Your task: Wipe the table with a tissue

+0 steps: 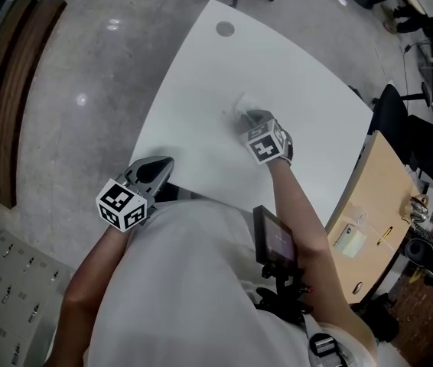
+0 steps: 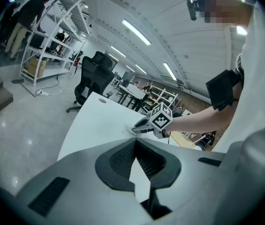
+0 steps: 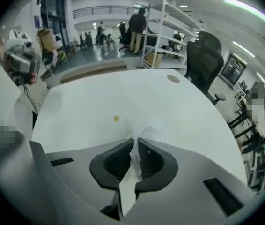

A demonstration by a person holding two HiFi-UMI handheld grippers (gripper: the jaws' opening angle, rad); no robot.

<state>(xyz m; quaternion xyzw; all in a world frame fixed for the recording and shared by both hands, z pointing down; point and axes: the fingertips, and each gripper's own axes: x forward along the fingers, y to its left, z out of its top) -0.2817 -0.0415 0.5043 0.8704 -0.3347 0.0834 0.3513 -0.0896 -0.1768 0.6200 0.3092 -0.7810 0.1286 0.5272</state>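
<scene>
on the white table: tissue pinched under the right gripper

mid-table, the right gripper (image 3: 136, 142) points steeply down with its jaws closed almost fully on a tissue (image 3: 145, 127). a strip of the white tissue runs up between the pads, and its crumpled end spills out past the tips onto the table (image 1: 293, 67), where it lies against the surface. just beyond the tissue, in the right gripper view, a small yellow spot (image 3: 116, 119) sits on the tabletop, near the tissue; whether they touch i cannot tell. a round grommet (image 1: 225, 29) is set in the table near its far edge, well apart from the tissue.

the left gripper (image 2: 135, 141) is at the table's near edge, close to the person's body, tilted only slightly downward. its jaws are closed tip to tip with nothing between them; only bare tabletop shows through the gap behind the tips. from its view the right gripper is seen across the table with its tips down at the surface.

a wooden desk (image 1: 381, 197) stands beside the table on the right.
</scene>
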